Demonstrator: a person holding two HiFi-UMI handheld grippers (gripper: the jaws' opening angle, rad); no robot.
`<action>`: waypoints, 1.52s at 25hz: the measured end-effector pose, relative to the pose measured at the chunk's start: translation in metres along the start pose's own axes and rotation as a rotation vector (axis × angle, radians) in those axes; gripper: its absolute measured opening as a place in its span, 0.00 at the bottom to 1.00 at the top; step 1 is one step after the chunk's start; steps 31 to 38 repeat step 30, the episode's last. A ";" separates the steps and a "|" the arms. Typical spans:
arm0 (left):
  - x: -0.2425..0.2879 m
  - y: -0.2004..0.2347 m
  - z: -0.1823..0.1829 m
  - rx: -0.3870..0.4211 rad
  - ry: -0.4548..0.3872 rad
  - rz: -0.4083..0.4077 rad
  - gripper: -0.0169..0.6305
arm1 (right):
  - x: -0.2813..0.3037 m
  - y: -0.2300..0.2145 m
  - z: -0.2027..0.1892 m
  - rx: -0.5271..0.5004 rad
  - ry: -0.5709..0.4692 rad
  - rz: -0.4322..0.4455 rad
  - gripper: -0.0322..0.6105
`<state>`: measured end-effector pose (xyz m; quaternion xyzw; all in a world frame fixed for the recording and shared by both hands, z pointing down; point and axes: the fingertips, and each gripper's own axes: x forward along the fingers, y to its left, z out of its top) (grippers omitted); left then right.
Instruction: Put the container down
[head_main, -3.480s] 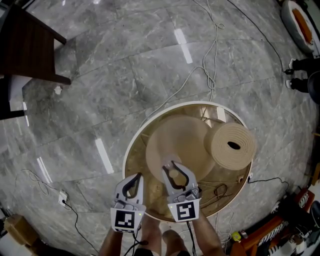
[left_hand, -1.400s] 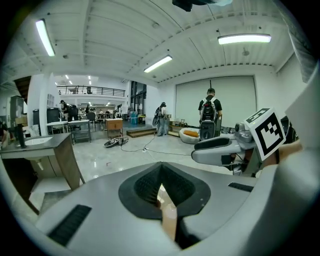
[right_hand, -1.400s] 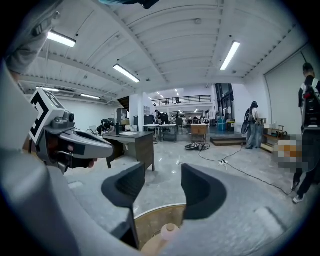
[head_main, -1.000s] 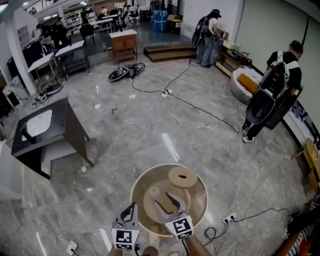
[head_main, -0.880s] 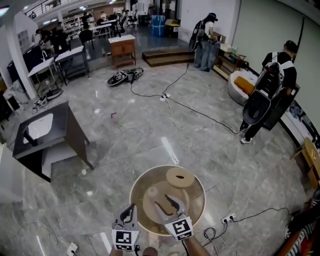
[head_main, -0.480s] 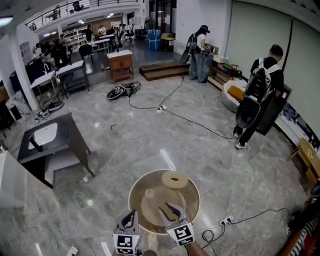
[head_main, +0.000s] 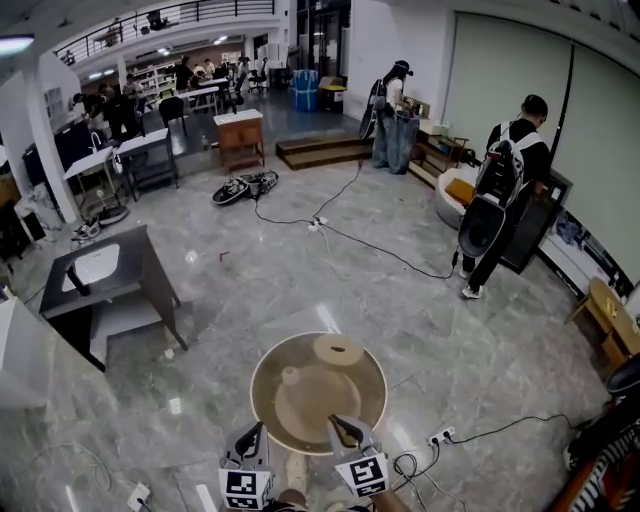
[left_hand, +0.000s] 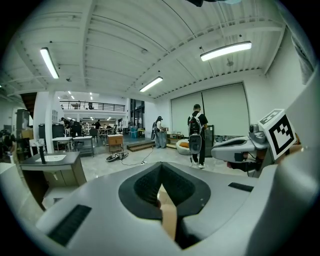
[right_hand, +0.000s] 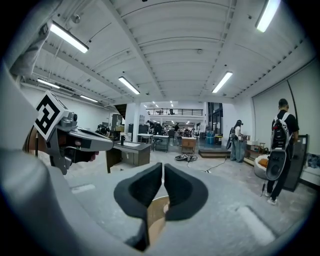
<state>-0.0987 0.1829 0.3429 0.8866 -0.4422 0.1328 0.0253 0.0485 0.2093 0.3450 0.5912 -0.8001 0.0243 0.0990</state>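
Observation:
The container (head_main: 322, 396) is a wide tan dome that rests on the round, white-rimmed table (head_main: 258, 372), with a small knob (head_main: 290, 376) at its left. A tan ring-shaped disc (head_main: 337, 351) with a hole lies at the table's far side. My left gripper (head_main: 252, 432) hovers at the table's near edge, jaws together and empty. To its right, my right gripper (head_main: 343, 428) sits just over the near rim, its jaws closing to shut with nothing between them. In the gripper views both the left gripper (left_hand: 161, 167) and the right gripper (right_hand: 163, 170) point level across the hall.
A dark desk with a white basin (head_main: 98, 272) stands to the left. A person with a large backpack (head_main: 500, 195) stands at the right and others farther back. Cables (head_main: 350, 235) cross the marble floor, and a power strip (head_main: 437, 436) lies right of the table.
The head view has tilted up from the table to the hall. My right jaws have gone from wide open to shut. Both grippers have drawn back to the table's near edge.

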 end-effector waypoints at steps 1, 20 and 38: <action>-0.007 -0.005 -0.005 0.002 0.004 -0.002 0.05 | -0.010 0.001 0.000 0.002 -0.004 -0.006 0.06; -0.087 -0.052 -0.013 0.024 -0.006 0.012 0.05 | -0.101 0.030 -0.001 -0.010 -0.038 -0.003 0.05; -0.095 -0.056 -0.013 0.037 -0.008 -0.003 0.05 | -0.107 0.035 0.004 -0.013 -0.050 -0.010 0.05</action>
